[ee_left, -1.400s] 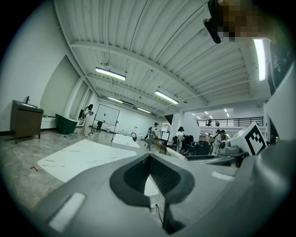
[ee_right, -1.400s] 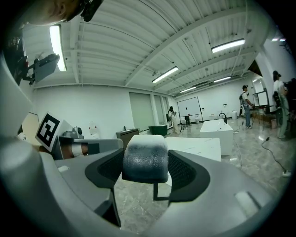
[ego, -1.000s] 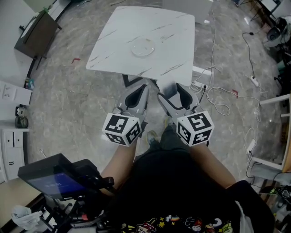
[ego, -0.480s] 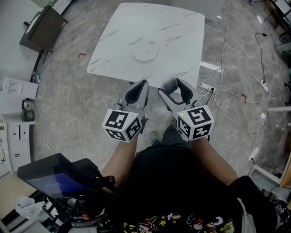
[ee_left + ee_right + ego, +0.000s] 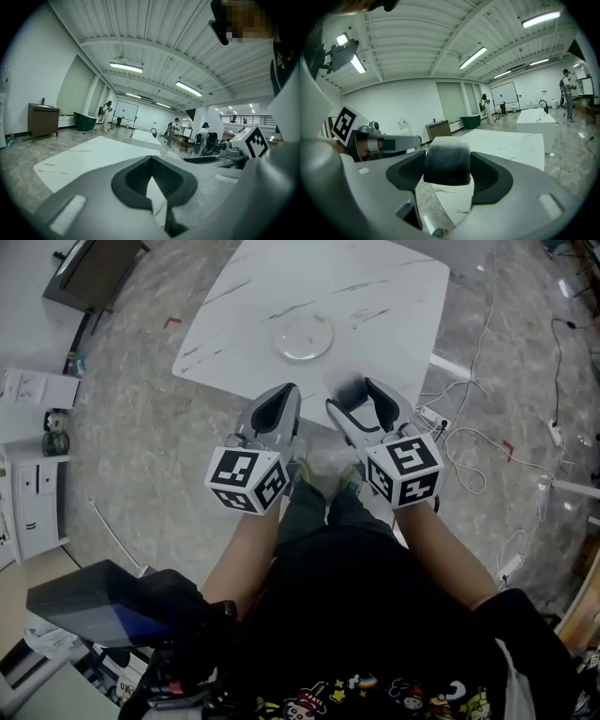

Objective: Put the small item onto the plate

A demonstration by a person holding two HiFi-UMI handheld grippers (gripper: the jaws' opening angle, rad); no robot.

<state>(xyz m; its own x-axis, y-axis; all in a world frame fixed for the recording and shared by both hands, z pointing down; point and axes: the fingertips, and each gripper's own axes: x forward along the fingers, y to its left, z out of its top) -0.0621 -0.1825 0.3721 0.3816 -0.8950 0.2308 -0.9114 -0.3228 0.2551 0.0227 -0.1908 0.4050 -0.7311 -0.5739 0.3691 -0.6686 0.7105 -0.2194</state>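
A clear round plate sits near the middle of the white marble table. My right gripper is shut on a small dark rounded item, which fills the gap between its pads. It hovers at the table's near edge, short of the plate. My left gripper hangs beside it to the left, jaws shut with nothing between them. In the left gripper view the table lies just ahead. The plate does not show in either gripper view.
White cables and a power strip trail over the floor right of the table. A white cabinet stands at the left, and a dark sideboard at the upper left. A device with a blue screen sits at the lower left.
Both grippers have come forward together and now reach the table's near edge. The right gripper still holds the dark item; the left stays shut.
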